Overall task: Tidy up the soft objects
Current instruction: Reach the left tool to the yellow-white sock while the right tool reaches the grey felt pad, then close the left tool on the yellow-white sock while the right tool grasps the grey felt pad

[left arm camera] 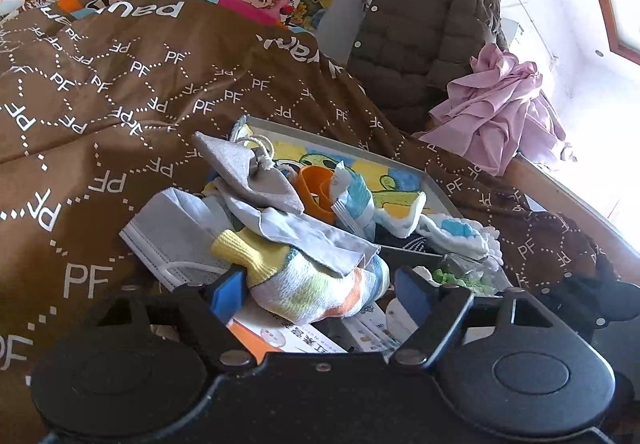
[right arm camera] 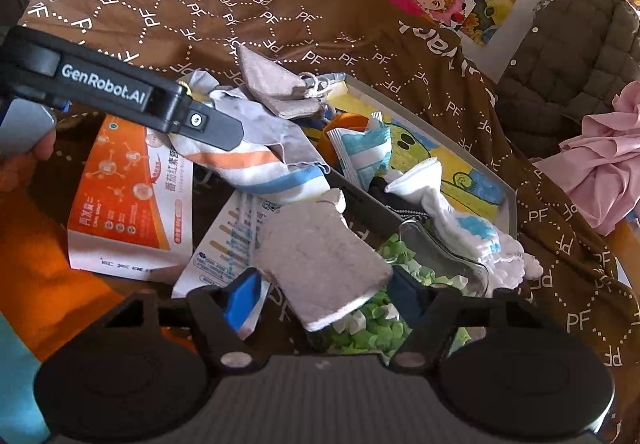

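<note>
I work two tools over a heap on a brown bedspread [left arm camera: 120,92]. My left tool [left arm camera: 320,286], low centre of its view, has its jaws around a striped sock [left arm camera: 320,284], seemingly just touching it. My right tool [right arm camera: 320,284], low centre, straddles a grey felt piece [right arm camera: 320,256]; I cannot tell if its pads press. To do this well, I would close on one item only and lift clear. I count one drawstring pouch [left arm camera: 248,172], one face mask [left arm camera: 172,228], one orange box [right arm camera: 120,200].
</note>
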The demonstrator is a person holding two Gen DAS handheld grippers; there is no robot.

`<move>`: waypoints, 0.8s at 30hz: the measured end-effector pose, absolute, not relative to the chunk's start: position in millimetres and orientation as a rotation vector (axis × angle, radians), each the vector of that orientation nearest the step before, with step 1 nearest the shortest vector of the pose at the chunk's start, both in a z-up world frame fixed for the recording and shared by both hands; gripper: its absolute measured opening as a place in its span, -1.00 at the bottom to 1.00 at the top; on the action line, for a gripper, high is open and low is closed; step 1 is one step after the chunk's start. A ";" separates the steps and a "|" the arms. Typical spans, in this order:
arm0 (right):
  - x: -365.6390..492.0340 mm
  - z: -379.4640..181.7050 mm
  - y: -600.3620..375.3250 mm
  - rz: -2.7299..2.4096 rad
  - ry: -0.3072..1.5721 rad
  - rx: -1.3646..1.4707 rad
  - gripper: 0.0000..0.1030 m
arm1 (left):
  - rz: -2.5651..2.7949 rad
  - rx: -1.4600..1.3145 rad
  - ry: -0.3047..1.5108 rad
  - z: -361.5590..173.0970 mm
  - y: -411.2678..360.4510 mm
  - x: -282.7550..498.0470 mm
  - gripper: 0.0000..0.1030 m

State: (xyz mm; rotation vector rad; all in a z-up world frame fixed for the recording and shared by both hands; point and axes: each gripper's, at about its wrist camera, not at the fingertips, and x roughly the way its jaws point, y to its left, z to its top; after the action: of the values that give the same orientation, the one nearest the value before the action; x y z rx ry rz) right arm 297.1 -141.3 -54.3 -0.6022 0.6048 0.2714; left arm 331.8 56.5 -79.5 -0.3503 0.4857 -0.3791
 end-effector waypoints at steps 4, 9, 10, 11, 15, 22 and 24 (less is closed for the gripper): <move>295.9 -51.3 -141.3 0.282 0.598 -0.576 0.18 | -0.398 -0.356 0.493 -80.7 56.1 331.7 0.27; 294.4 -45.0 -143.6 0.309 0.588 -0.509 0.16 | -0.387 -0.360 0.491 -81.3 57.0 331.1 0.09; 293.8 -43.5 -143.9 0.320 0.583 -0.495 0.16 | -0.386 -0.362 0.491 -81.3 57.4 331.0 0.00; 292.8 -41.9 -143.8 0.331 0.573 -0.483 0.15 | -0.387 -0.363 0.492 -81.1 57.7 330.9 -0.08; 289.3 -37.8 -142.3 0.359 0.551 -0.454 0.12 | -0.415 -0.370 0.485 -79.9 56.7 329.0 -0.32; 294.3 -36.1 -147.3 0.374 0.588 -0.348 0.10 | -0.457 -0.314 0.495 -81.6 43.9 326.1 -0.31; 296.2 -35.0 -150.5 0.377 0.594 -0.308 0.10 | -0.449 -0.336 0.506 -83.5 46.5 328.2 -0.31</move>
State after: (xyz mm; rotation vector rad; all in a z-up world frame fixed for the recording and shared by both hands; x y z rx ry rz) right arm 296.2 -150.5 -35.0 -0.3078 0.5936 0.3768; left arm 328.2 46.5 -83.5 -0.3356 0.5058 -0.4485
